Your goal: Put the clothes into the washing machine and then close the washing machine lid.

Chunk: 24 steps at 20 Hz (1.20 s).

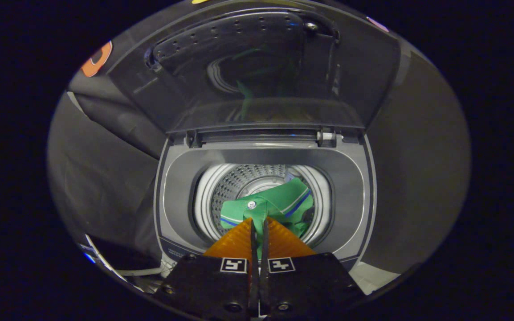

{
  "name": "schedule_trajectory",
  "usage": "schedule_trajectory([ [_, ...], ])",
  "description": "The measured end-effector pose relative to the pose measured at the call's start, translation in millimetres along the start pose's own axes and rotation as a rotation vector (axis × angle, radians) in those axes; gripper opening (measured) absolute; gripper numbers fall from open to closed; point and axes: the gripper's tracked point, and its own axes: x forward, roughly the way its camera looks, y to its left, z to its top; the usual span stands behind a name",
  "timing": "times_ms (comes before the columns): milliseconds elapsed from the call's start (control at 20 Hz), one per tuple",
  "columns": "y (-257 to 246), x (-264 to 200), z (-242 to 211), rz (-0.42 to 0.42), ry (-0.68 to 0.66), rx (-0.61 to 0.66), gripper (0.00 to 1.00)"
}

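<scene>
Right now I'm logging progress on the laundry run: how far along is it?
Partway. Done: nothing is finished yet, though the lid is up and the drum is open. In hand: the gripper is closed on a green shirt, held over the drum opening with the cloth pinched between its jaws. Left: let the shirt drop into the washing machine, then swing the lid down shut.

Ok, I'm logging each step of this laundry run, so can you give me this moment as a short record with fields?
hand-held gripper: fingers closed together, pinching green fabric
garment: green polo shirt with blue and white trim, held over the drum opening
washing machine: top-loader, grey surround
drum: perforated metal, visible beyond the shirt
lid: raised, hinged at the back
task stage: shirt not yet released; lid not yet closed
</scene>
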Motion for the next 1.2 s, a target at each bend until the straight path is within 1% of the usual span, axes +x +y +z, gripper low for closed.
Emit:
schedule_trajectory([
  [200, -2.9, 1.3, -2.9, -0.017, 0.012, 0.032, 0.06],
  [300, -0.7, 3.3, -5.6, -0.002, 0.013, 0.045, 0.08],
  [350, 0.3, 2.2, -6.4, -0.001, 0.015, 0.045, 0.15],
  [550, -1.7, -2.8, -1.4, -0.024, -0.032, 0.019, 0.80],
  [900, -3.5, -14.5, -2.9, -0.041, -0.093, -0.054, 0.80],
  [1000, -1.1, -25.7, -0.3, -0.037, -0.143, -0.078, 0.80],
  [1100, -2.8, -40.9, 8.5, -0.054, -0.217, -0.137, 0.80],
  [1200, 1.6, -54.9, 14.6, -0.051, -0.275, -0.183, 0.80],
])
